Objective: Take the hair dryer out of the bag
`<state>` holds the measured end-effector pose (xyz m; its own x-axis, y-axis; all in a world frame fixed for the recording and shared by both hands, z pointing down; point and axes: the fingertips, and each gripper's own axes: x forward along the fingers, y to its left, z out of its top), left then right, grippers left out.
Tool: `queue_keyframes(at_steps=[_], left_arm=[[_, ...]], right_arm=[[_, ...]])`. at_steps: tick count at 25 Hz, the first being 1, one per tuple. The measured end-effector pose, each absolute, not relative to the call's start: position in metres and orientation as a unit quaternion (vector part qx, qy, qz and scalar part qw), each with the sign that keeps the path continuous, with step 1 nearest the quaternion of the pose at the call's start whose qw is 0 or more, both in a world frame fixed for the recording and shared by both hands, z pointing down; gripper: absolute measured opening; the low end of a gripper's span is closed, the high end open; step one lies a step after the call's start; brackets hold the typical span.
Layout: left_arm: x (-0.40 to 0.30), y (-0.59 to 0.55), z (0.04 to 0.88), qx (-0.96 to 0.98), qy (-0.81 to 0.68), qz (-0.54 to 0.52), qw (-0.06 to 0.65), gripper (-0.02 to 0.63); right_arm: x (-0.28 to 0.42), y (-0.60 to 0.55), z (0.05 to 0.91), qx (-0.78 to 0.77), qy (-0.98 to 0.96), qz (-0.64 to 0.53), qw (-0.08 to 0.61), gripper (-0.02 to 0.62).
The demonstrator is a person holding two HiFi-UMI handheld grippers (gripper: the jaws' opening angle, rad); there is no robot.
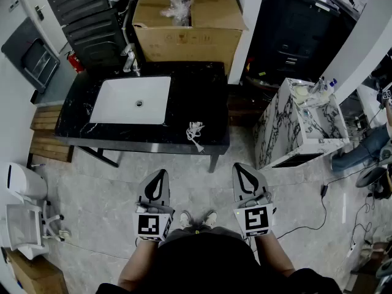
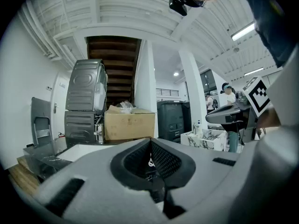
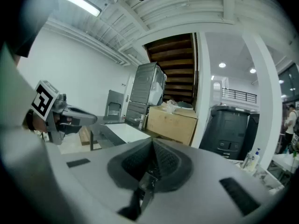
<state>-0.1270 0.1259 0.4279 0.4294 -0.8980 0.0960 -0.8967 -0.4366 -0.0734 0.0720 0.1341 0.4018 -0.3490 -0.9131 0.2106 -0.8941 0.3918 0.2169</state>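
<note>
Black tabletop with a white sink stands far, a cardboard box behind it. I hold the left claw and right claw near, over the floor, both pinched together, empty. A small white bundle lies at the tabletop's near right edge; too small to identify as the bag.

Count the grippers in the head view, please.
2. The left gripper is at lower left of centre, the right gripper at lower right; both shut, over the floor. None seems hidden.
</note>
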Motion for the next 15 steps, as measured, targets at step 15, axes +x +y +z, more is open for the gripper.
queue_keyframes(at_steps=[15], left_arm=[[-0.127,0.138,0.448,-0.828,0.555,-0.077,-0.01,0.02]], right_arm=[[0.077,0.144,0.432,0.517,-0.844,0.001,0.142,0.012]])
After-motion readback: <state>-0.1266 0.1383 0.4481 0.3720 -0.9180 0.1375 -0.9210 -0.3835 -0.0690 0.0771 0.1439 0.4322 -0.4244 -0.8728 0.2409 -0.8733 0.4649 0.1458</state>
